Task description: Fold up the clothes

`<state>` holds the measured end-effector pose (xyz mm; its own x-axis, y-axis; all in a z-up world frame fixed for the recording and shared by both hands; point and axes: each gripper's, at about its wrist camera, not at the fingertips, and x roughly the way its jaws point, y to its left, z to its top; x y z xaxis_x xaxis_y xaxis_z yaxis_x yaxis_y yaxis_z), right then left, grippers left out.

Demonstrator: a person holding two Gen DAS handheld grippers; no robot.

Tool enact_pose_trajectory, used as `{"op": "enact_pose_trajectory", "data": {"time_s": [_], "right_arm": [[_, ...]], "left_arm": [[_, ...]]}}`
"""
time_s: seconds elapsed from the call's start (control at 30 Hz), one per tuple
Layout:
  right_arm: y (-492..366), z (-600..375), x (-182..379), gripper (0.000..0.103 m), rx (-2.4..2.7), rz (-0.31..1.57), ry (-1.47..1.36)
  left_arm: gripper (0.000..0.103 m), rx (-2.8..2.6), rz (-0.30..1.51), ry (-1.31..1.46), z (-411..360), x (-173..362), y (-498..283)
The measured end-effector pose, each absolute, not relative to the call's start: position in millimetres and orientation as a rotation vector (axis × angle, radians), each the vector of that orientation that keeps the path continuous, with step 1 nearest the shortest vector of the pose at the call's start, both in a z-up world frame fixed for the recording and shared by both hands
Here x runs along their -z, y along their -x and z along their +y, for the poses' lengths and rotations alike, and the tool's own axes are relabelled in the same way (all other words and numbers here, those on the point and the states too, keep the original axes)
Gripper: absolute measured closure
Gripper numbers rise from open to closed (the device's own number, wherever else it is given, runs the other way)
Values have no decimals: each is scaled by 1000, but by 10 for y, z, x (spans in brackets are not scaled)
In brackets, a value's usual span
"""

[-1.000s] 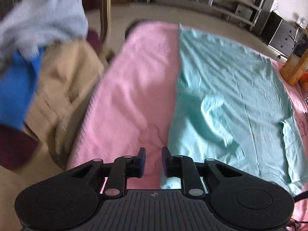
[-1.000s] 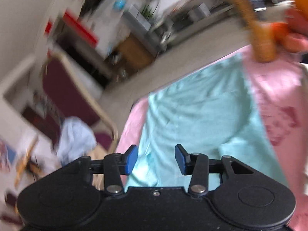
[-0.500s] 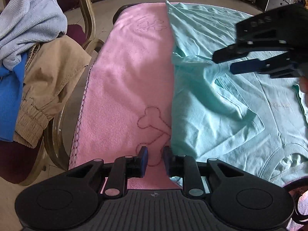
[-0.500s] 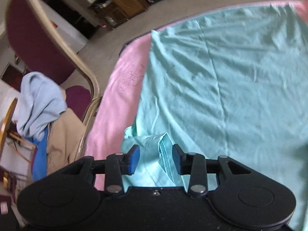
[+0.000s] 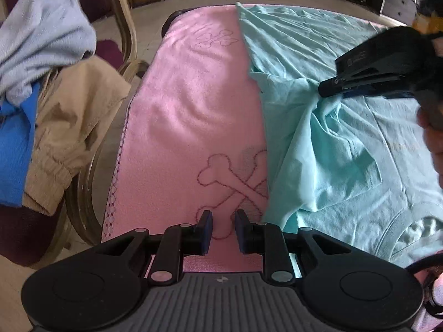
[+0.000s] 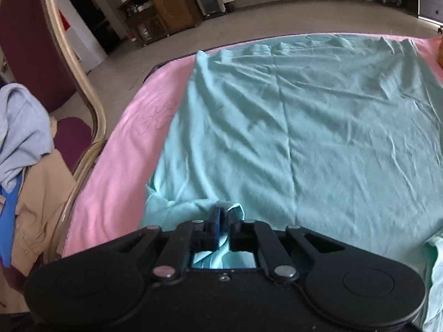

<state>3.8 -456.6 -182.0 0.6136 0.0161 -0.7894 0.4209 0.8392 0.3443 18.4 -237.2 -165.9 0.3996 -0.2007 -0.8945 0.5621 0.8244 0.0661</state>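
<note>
A teal T-shirt (image 5: 346, 152) (image 6: 318, 124) lies spread on a pink towel (image 5: 188, 110) (image 6: 116, 152), its left sleeve bunched toward the shirt's middle. My right gripper (image 6: 224, 213) (image 5: 322, 92) is low on that sleeve. Its jaws are closing, and a raised fold of teal fabric (image 6: 235, 209) is pinched between the pads. My left gripper (image 5: 223, 218) hovers over the towel's bone print, just left of the shirt's edge. Its jaws stand a little apart with nothing between them.
Left of the table stands a chair (image 5: 121, 27) (image 6: 69, 63) piled with a pale blue sweater (image 5: 41, 36), a tan garment (image 5: 77, 116) and a blue cloth (image 5: 13, 152). A person's hand (image 5: 434, 144) holds the right gripper. Cabinets line the far wall.
The right gripper dropped onto the shirt's left sleeve and its jaws narrowed around a fold of it. The left gripper stayed over the pink towel, rolling slightly.
</note>
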Motion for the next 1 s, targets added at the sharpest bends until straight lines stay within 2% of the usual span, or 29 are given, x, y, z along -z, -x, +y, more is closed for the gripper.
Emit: {"op": "enact_pose_trajectory", "data": {"time_s": [0.03, 0.1, 0.27, 0.37, 0.53, 0.6, 0.7, 0.8, 0.87, 1.0], "right_arm": [[-11, -4570, 1773, 73, 241, 890, -545], [101, -4575, 1651, 69, 222, 876, -549], [411, -4444, 1479, 69, 113, 953, -488], [564, -4378, 1488, 69, 53, 970, -492], [676, -4342, 1532, 69, 52, 972, -507], [737, -4379, 1529, 69, 56, 962, -540], [798, -4459, 1535, 69, 66, 945, -591], [833, -4512, 1567, 68, 76, 938, -626], [832, -4503, 1608, 69, 81, 946, -627], [766, -4420, 1725, 69, 96, 994, -589]], "left_arm": [[81, 499, 1072, -360, -2338, 1654, -217], [81, 503, 1098, -231, -2145, 1571, -277], [82, 536, 1060, -161, -1963, 1379, -176], [79, 592, 1048, -199, -2031, 1384, 7], [79, 627, 1060, -148, -2081, 1474, 14], [84, 620, 1088, -111, -2103, 1541, -94], [84, 613, 1103, -125, -2168, 1610, -136], [97, 596, 1058, -188, -2219, 1611, -64], [102, 574, 1010, -260, -2244, 1597, 5], [101, 541, 979, -419, -2293, 1675, 168]]}}
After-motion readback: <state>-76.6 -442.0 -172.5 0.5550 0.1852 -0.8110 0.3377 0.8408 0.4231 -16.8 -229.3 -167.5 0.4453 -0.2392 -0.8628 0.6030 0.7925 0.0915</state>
